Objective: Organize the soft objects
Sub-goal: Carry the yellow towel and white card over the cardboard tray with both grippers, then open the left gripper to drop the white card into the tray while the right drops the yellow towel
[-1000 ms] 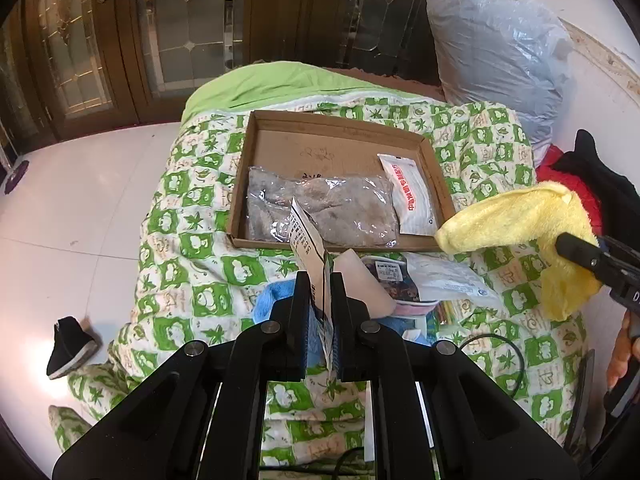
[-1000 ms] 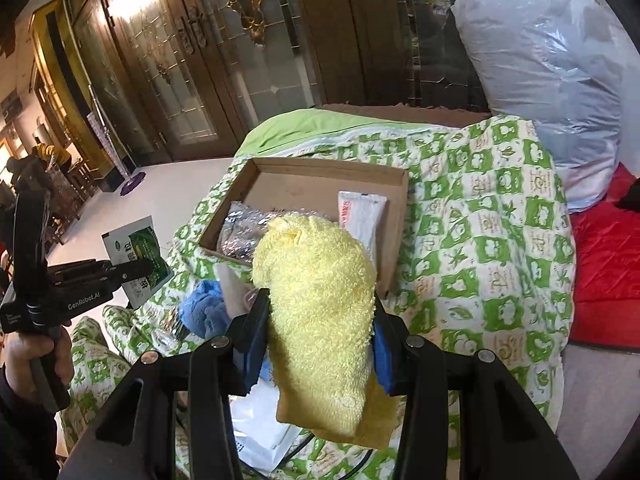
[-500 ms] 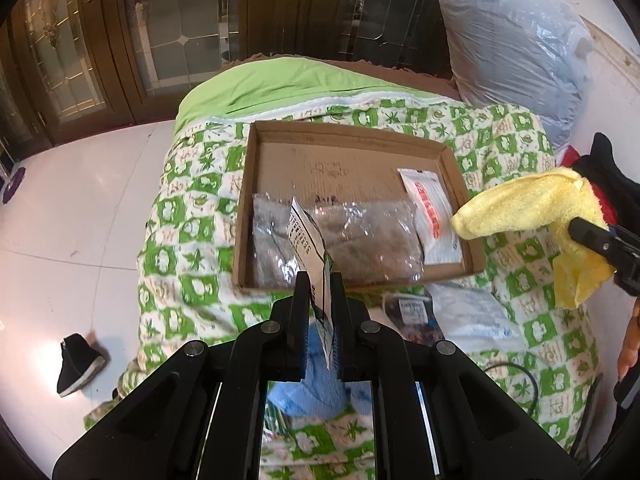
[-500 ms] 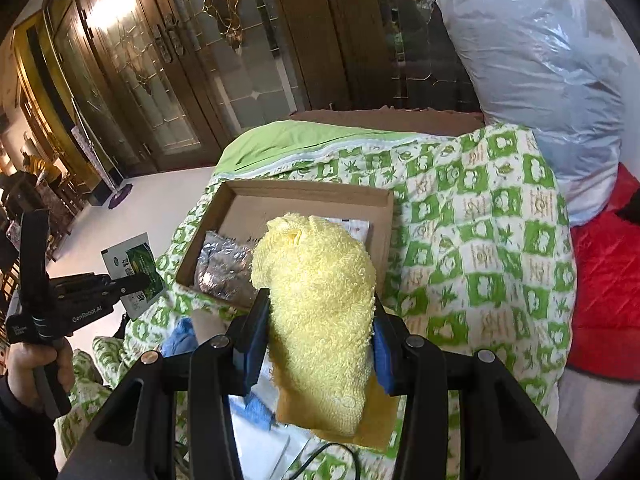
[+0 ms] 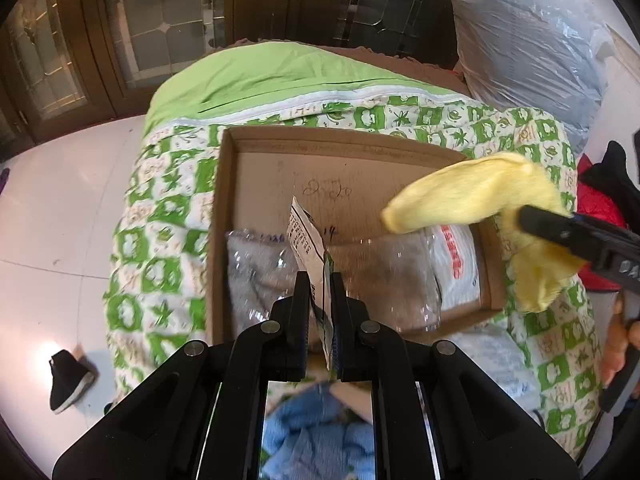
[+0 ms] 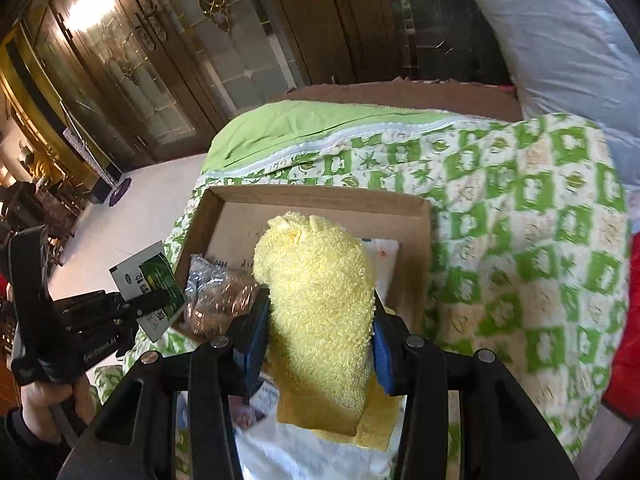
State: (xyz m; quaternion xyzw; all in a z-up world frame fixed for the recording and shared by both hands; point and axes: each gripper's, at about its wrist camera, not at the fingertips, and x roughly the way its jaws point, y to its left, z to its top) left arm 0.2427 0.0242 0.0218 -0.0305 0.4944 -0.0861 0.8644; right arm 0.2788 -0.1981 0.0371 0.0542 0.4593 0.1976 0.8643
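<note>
A shallow cardboard box (image 5: 224, 216) lies on a green-and-white checked quilt (image 5: 160, 208). It holds a clear bag of grey fabric (image 5: 260, 276) and a white packet with red print (image 5: 456, 268). My left gripper (image 5: 320, 304) is shut on a thin green-and-white packet (image 5: 308, 240), held above the box's near edge. My right gripper (image 6: 316, 332) is shut on a folded yellow towel (image 6: 320, 300) and holds it over the box's right side (image 6: 420, 248). The towel also shows in the left wrist view (image 5: 472, 192).
A blue cloth (image 5: 316, 432) and a white plastic bag (image 6: 304, 456) lie on the quilt in front of the box. A large grey plastic bag (image 5: 528, 40) stands at the back right. Red fabric (image 6: 624, 320) lies to the right. A black shoe (image 5: 68, 376) is on the floor.
Both grippers have moved forward toward the box with their loads. The towel now hangs over the box's right part and the packet over its near edge.
</note>
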